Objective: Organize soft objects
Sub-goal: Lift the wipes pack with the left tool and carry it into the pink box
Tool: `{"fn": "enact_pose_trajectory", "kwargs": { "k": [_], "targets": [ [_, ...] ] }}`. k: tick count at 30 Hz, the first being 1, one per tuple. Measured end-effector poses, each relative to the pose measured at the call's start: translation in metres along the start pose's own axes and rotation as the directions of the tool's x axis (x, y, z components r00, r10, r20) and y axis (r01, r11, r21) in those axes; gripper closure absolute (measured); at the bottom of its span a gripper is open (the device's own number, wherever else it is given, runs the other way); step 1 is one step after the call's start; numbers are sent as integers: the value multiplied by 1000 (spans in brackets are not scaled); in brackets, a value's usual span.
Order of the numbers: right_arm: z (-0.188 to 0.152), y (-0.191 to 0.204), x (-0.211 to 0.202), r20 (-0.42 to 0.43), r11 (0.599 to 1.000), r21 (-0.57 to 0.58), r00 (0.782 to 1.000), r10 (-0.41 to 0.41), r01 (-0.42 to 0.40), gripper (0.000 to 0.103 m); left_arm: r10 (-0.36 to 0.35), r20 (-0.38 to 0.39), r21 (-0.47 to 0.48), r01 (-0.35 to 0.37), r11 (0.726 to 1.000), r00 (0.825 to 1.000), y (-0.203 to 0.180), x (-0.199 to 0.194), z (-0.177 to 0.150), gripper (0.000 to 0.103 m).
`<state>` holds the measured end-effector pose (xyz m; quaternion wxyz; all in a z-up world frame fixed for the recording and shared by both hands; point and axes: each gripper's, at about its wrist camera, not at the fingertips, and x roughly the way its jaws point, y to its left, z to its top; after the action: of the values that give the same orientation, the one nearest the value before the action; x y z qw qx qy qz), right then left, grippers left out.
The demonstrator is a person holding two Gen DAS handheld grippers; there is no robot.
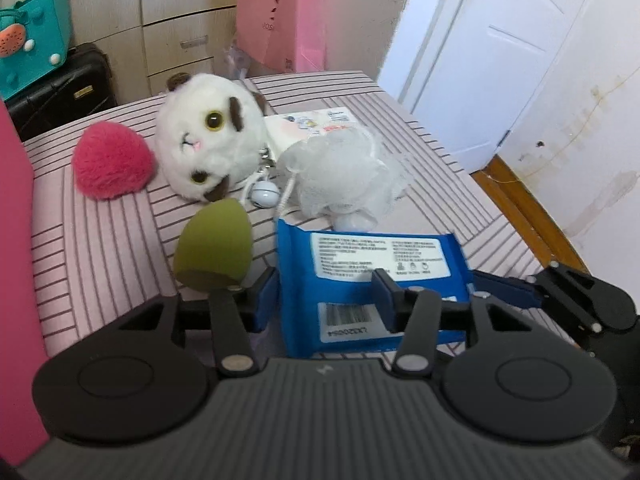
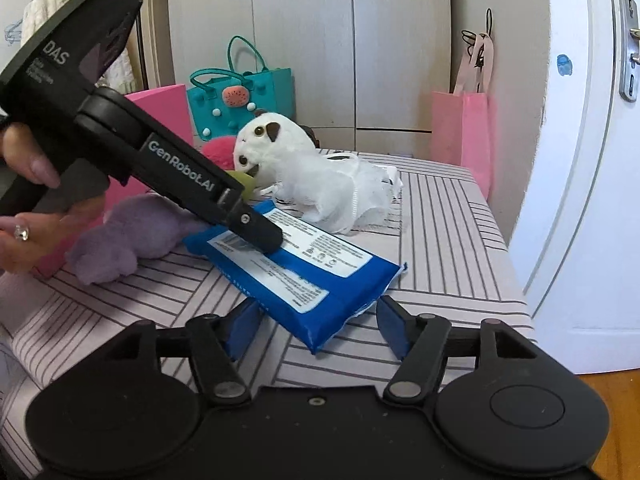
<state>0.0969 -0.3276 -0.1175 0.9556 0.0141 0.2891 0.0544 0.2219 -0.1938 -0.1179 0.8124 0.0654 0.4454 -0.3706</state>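
Flanking the blue wipes pack (image 2: 304, 268) on the striped tabletop (image 2: 448, 240), our left tool (image 1: 326, 296) and right tool (image 2: 316, 326) stand open, pads clear of it. At twelve o'clock lie the white plush cat (image 1: 212, 140), mesh pouf (image 1: 344, 172) and green sponge (image 1: 214, 246).

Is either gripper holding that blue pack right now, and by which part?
Neither grips it. The blue pack lies on the striped cover with the right gripper open around its near end; the left gripper is open over its other end.
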Motion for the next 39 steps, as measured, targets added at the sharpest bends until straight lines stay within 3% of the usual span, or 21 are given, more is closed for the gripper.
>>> {"fn": "enact_pose_trajectory", "kwargs": {
  "k": [6, 11, 17, 31, 39],
  "targets": [
    [-4, 5, 1, 40, 1000, 22, 999, -14, 13, 48, 32, 64, 35, -34, 999, 997, -14, -4, -12, 64],
    [-6, 6, -3, 58, 999, 47, 998, -20, 17, 52, 35, 83, 29, -37, 999, 996, -20, -7, -16, 64],
    [-2, 6, -15, 60, 997, 75, 998, 11, -16, 53, 22, 55, 47, -24, 999, 998, -27, -19, -25, 64],
    [3, 35, -50, -33, 995, -48, 996, 81, -83, 54, 22, -26, 17, -22, 1000, 999, -31, -66, -52, 64],
    [-6, 33, -42, -80, 989, -73, 989, 124, -130, 53, 12, -55, -40, -14, 999, 998, -19, -58, -66, 64]
  ]
}}
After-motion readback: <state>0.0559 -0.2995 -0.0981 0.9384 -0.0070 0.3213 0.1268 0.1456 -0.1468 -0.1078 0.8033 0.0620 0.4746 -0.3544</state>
